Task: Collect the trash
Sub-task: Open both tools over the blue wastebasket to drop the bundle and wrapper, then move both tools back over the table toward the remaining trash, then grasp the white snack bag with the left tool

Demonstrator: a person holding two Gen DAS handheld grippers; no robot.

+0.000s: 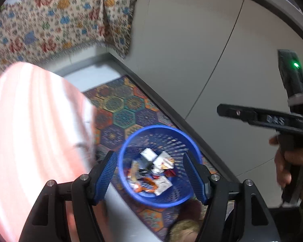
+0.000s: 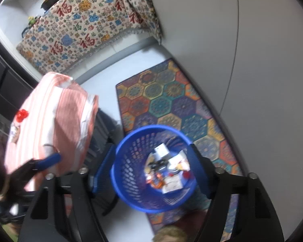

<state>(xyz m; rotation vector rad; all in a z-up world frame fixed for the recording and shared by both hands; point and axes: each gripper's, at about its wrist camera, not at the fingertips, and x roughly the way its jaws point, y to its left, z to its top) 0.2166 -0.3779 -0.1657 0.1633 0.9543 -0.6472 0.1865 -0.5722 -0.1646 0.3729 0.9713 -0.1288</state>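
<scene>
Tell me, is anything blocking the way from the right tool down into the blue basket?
Nothing visible does. The right tool hangs open and empty over the round blue plastic mesh basket, whose open mouth shows the crumpled wrappers already at its bottom.

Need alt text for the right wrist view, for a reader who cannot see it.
The open, empty right gripper hangs over a blue basket holding wrappers, which stands on a patterned rug. A pink-striped table is at left.
</scene>
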